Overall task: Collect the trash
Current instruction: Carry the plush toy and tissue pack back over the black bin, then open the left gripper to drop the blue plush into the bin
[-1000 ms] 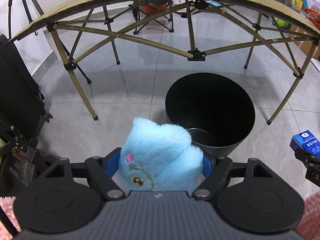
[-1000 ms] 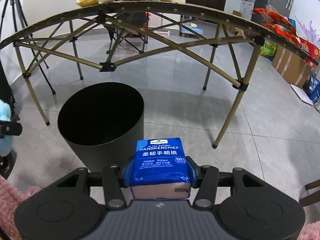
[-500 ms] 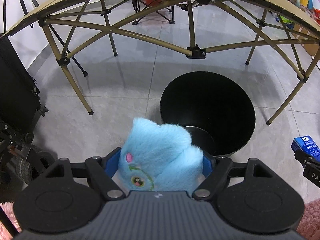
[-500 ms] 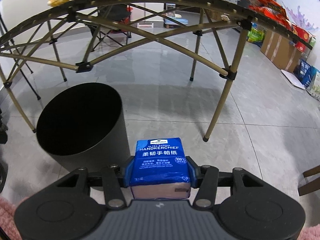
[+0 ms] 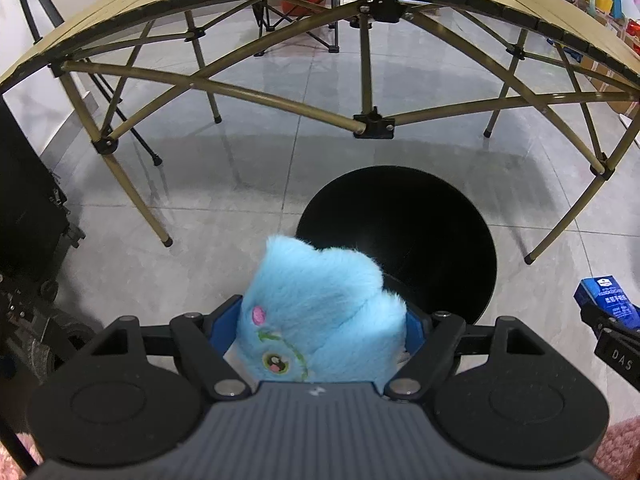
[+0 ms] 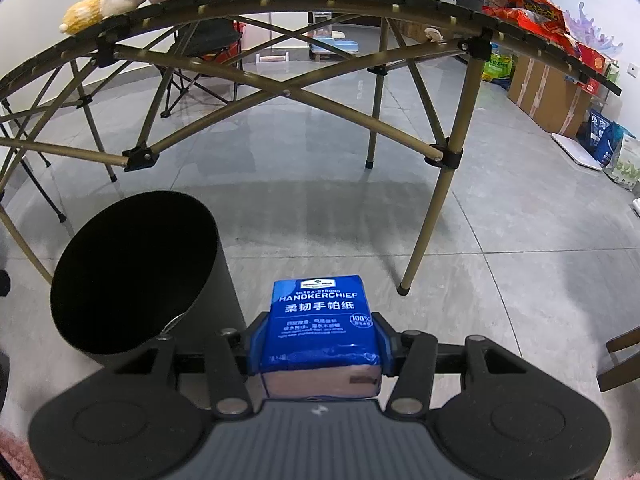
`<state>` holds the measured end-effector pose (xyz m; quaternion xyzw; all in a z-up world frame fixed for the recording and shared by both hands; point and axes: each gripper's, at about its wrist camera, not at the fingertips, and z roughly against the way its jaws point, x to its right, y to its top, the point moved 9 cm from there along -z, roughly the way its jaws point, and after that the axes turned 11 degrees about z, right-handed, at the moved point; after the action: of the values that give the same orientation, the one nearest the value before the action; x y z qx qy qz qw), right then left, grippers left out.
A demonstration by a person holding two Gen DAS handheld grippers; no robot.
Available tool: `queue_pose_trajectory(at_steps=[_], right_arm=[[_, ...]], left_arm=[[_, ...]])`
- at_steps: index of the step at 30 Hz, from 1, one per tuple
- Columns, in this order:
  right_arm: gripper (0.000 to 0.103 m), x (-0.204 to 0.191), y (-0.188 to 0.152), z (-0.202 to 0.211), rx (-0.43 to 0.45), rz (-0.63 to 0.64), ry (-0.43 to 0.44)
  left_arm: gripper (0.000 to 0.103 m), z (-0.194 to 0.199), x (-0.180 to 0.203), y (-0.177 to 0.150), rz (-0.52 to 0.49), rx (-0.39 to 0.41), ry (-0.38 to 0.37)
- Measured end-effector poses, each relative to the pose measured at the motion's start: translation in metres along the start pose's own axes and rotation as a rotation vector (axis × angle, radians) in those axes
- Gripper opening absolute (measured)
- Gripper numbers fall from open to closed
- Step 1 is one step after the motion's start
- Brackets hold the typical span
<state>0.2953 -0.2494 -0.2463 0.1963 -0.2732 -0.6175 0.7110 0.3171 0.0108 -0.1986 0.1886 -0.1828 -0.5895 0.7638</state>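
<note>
In the left view the bin (image 5: 400,240) opens just above and right of the left hand-held gripper (image 5: 320,320) clamping the plush (image 5: 316,312), while the right hand-held gripper (image 6: 318,340) (gripping the tissues (image 6: 320,320)) sees it lower left, so left is nearer.

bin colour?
Black, inside and out: the bin shows best in the right wrist view.

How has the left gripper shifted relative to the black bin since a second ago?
Yes. The left gripper, shut on the blue plush toy, has come closer over the black bin, whose mouth now sits lower and larger in view.
</note>
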Motion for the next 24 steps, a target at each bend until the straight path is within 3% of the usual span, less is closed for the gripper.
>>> queue_pose_trajectory(at_steps=[24], right_arm=[[0.051,0.017,0.018,-0.015,0.011,-0.051,-0.013]], left_arm=[[0.078,-0.036,0.059,0.025,-0.031,-0.054,-0.027]])
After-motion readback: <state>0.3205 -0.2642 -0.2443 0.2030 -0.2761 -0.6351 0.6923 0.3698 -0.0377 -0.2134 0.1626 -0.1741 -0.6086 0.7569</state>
